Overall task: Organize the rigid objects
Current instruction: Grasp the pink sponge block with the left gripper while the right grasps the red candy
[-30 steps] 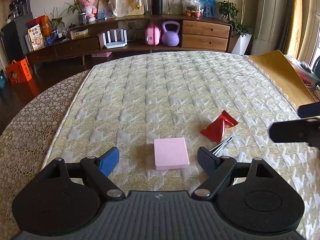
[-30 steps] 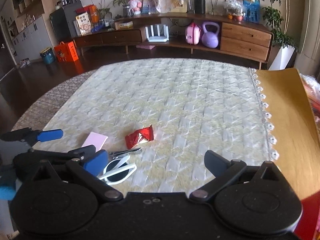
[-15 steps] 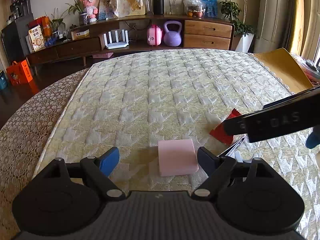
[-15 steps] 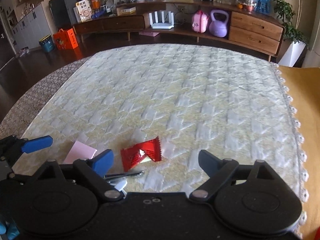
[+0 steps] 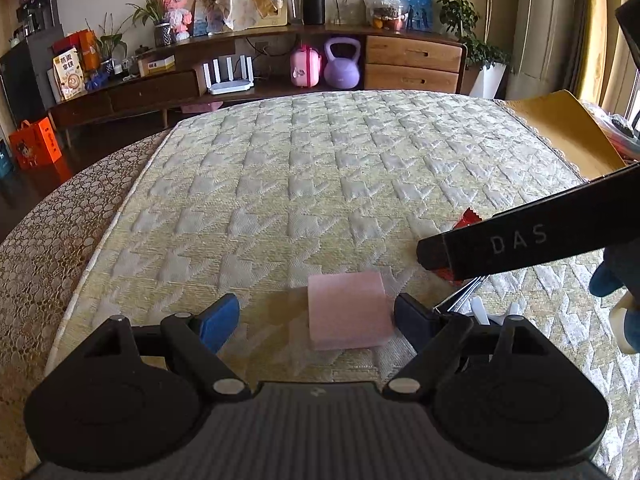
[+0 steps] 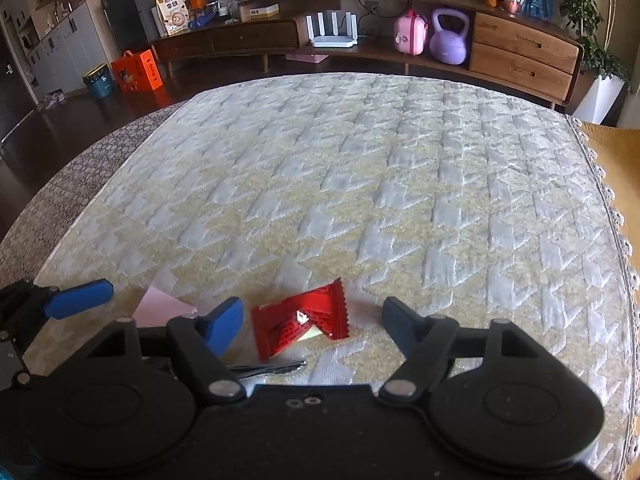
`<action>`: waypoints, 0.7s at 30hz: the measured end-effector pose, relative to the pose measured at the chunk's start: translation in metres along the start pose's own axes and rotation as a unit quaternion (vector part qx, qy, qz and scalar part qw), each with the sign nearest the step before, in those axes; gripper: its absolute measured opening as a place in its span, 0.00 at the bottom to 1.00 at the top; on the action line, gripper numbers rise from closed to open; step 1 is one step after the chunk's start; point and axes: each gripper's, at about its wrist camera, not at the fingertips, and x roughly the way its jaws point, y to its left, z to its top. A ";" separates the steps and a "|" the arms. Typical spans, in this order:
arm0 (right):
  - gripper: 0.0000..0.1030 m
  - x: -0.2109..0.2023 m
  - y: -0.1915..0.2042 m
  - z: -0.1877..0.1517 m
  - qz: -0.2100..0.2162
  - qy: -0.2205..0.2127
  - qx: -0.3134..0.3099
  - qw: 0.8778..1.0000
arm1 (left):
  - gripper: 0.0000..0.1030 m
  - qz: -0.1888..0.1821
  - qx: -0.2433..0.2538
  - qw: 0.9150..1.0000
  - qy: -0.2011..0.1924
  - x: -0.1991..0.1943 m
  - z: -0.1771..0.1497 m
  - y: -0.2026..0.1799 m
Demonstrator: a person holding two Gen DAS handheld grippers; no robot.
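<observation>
A pink flat block (image 5: 347,311) lies on the quilted cloth between the open fingers of my left gripper (image 5: 316,322), nearer the right finger. A corner of the block (image 6: 160,307) shows in the right wrist view. A red foil packet (image 6: 302,322) lies between the open fingers of my right gripper (image 6: 312,326), nearer the left finger. A metal key (image 6: 272,369) lies just below the packet, partly under the gripper body. In the left wrist view the right gripper's black arm (image 5: 532,240) covers most of the packet (image 5: 466,216). A white plastic piece (image 5: 480,312) lies by the key.
The yellow-white quilted cloth (image 5: 320,184) covers the round table. A brown lace cloth (image 5: 48,248) shows at the left edge, a yellow sheet (image 5: 560,128) at the right. A wooden sideboard (image 5: 280,64) with a purple kettlebell (image 5: 342,65) stands beyond.
My right gripper has moved forward and down over the red packet, which now lies between its fingers. My left gripper has closed in on the pink block.
</observation>
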 end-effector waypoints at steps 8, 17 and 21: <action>0.33 -0.005 0.002 -0.002 0.004 -0.005 0.004 1.000 | 0.57 -0.009 0.010 1.000 -0.004 -0.003 0.001 -0.006; 0.25 -0.017 0.004 -0.007 0.004 -0.014 0.015 1.000 | 0.39 -0.016 0.017 1.000 -0.006 -0.004 0.003 -0.008; 0.25 -0.024 0.000 -0.008 0.005 -0.022 0.025 0.999 | 0.39 -0.013 0.019 1.000 -0.005 -0.005 0.003 -0.008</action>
